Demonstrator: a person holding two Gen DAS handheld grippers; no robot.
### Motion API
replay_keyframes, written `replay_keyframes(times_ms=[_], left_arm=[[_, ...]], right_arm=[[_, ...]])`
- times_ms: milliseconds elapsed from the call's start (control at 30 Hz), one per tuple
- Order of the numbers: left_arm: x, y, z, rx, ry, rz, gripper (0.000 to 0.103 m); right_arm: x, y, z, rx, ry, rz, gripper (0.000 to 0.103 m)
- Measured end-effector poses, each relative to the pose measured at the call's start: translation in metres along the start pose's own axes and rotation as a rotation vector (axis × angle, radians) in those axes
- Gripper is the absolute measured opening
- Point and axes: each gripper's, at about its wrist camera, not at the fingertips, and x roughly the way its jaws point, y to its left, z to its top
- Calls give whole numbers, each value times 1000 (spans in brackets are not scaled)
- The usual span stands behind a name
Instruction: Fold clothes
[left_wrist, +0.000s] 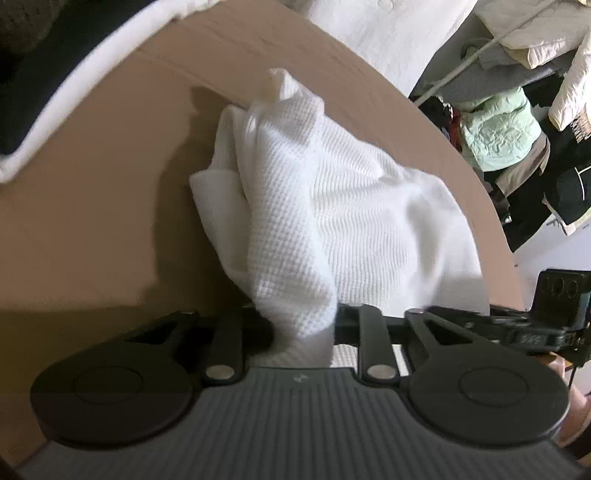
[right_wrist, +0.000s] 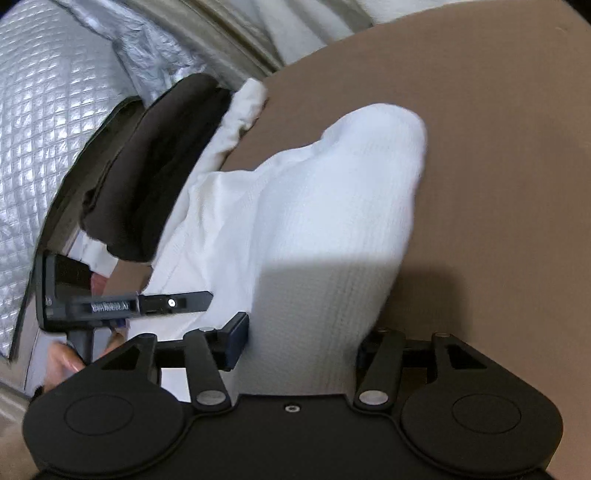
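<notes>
Our left tongs (left_wrist: 301, 325) are nearly closed, pinching a gathered fold of the white waffle-weave garment (left_wrist: 332, 206). Our right tongs (right_wrist: 301, 345) stand about half open around a thick bunch of the same cloth, which fills the gap between the pads, so they grip it. The garment lies heaped on the brown table (left_wrist: 92, 221). The small label on the left tool in the right view is too blurred to read.

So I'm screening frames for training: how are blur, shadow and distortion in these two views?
Left wrist: white waffle-weave cloth fairly sharp, a dark shadow on the tan surface beside it, fisheye bending the surface's edge. Right wrist: the cloth is motion-smeared, a hard shadow crossing its lower half.
</notes>
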Motion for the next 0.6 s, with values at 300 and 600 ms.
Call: replay_keyframes(times_ms=[300, 600], left_arm=[[-48, -85, -15, 292, -230, 221, 15], [-189, -93, 0, 287, -500, 256, 16]], right_arm=[[-66, 105, -14, -346, -178, -88, 38], [-125, 199, 4, -509, -327, -11, 37]])
